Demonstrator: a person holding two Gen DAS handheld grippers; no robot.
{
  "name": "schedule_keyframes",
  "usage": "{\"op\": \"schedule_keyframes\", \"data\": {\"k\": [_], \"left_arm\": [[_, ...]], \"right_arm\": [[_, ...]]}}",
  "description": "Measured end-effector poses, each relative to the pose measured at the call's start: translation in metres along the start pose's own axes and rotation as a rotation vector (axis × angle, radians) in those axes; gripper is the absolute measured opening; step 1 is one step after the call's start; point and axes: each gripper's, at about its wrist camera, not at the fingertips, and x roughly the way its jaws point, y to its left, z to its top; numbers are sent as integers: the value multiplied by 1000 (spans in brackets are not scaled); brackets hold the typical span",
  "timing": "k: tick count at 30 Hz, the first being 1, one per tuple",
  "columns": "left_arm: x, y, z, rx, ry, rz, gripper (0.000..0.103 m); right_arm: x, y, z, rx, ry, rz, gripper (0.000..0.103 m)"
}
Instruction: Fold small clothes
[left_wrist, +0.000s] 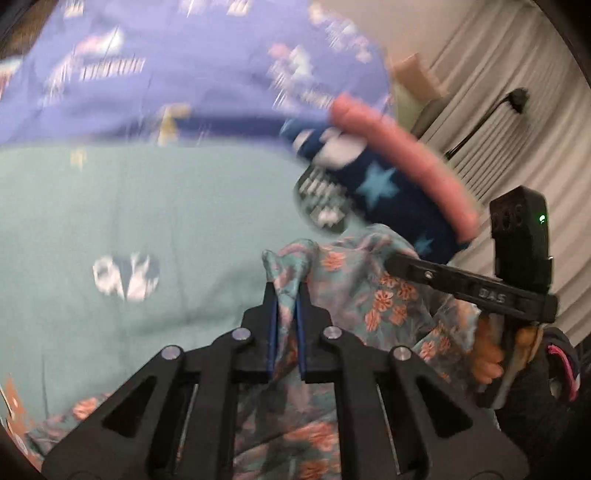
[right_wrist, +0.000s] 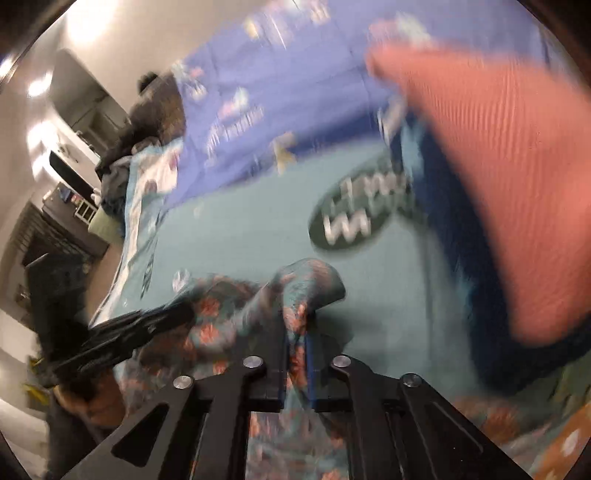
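A small teal garment with orange flowers (left_wrist: 347, 280) hangs between both grippers above the bed. My left gripper (left_wrist: 287, 291) is shut on a bunched edge of it. My right gripper (right_wrist: 295, 325) is shut on another bunched edge of the floral garment (right_wrist: 295, 284). The right gripper also shows in the left wrist view (left_wrist: 397, 264), at the garment's right side. The left gripper shows blurred in the right wrist view (right_wrist: 181, 314), at the garment's left side.
A teal and purple printed bedsheet (left_wrist: 110, 206) covers the bed below. A navy star-patterned garment with a pink cuff (left_wrist: 402, 158) lies to the right, and looms close in the right wrist view (right_wrist: 498, 177). Curtains (left_wrist: 517, 48) and dark furniture (right_wrist: 62, 229) stand beyond the bed.
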Motion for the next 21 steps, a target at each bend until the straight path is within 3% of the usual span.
{"op": "schedule_keyframes", "data": {"k": [2, 4, 5, 6, 8, 9, 10, 14, 17, 19, 21], "left_arm": [[-17, -3, 8, 18, -91, 41, 10], [-20, 2, 16, 21, -131, 101, 9], [-16, 6, 19, 20, -133, 131, 4], [-8, 11, 21, 29, -129, 205, 4], [13, 26, 19, 15, -71, 342, 4], [18, 35, 16, -19, -40, 354, 4], [17, 43, 11, -52, -28, 341, 4], [-15, 50, -3, -101, -39, 278, 7], [-53, 37, -15, -84, -65, 249, 19], [-77, 28, -27, -61, -86, 236, 40], [-100, 24, -45, -28, -108, 268, 55]], "right_arm": [[-14, 9, 2, -44, -97, 11, 7], [-18, 14, 6, -73, -148, -19, 8], [-13, 14, 9, -74, -139, -35, 9], [-1, 10, 14, -59, -94, -62, 17], [27, -1, 19, -39, 23, -175, 20], [38, -8, 18, -30, 62, -243, 20], [41, -11, 15, -30, 78, -247, 20], [8, -5, 4, -48, 44, -178, 27], [-38, -2, -9, -86, -14, -178, 39], [-69, -7, -22, -94, -51, -190, 52], [-94, -16, -36, -82, -74, -227, 56]]}}
